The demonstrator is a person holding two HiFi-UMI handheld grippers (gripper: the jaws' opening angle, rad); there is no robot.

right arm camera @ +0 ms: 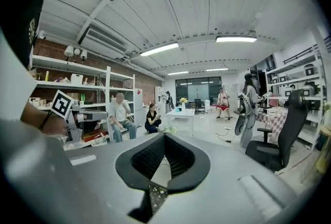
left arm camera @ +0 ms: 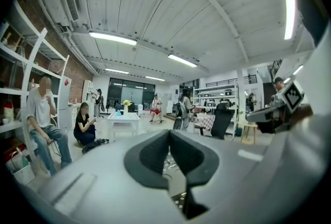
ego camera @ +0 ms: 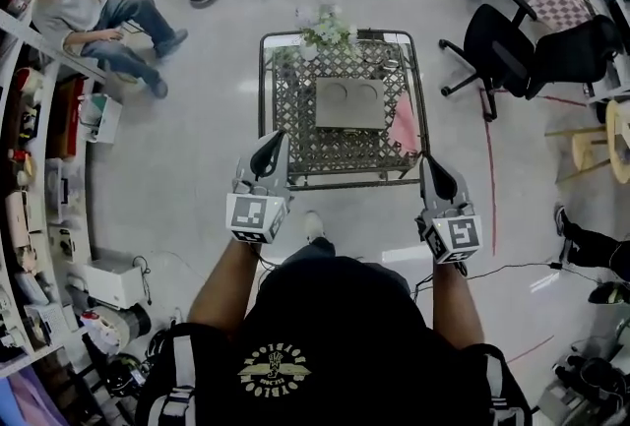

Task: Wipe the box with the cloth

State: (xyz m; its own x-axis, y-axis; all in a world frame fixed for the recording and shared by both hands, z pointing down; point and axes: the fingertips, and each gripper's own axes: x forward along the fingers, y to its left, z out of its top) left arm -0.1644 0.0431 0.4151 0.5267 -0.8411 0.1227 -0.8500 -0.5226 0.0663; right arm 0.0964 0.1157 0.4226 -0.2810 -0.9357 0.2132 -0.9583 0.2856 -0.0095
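In the head view a flat grey box (ego camera: 350,102) lies in the middle of a glass table (ego camera: 266,109) covered by a patterned mat. A pink cloth (ego camera: 404,125) lies on the mat just right of the box. My left gripper (ego camera: 278,136) hovers at the table's near left corner, shut and holding nothing. Over the near right corner is my right gripper (ego camera: 428,159), also shut and empty. Both are short of the box and the cloth. In the left gripper view (left arm camera: 169,134) and the right gripper view (right arm camera: 164,136) the jaws meet at the tips and hide the box.
A potted plant (ego camera: 326,29) stands at the table's far edge. Black office chairs (ego camera: 517,48) and a wooden stool (ego camera: 600,145) are on the right. Shelving (ego camera: 39,208) lines the left wall, with a seated person (ego camera: 94,11) beyond it. A cable (ego camera: 512,269) trails across the floor.
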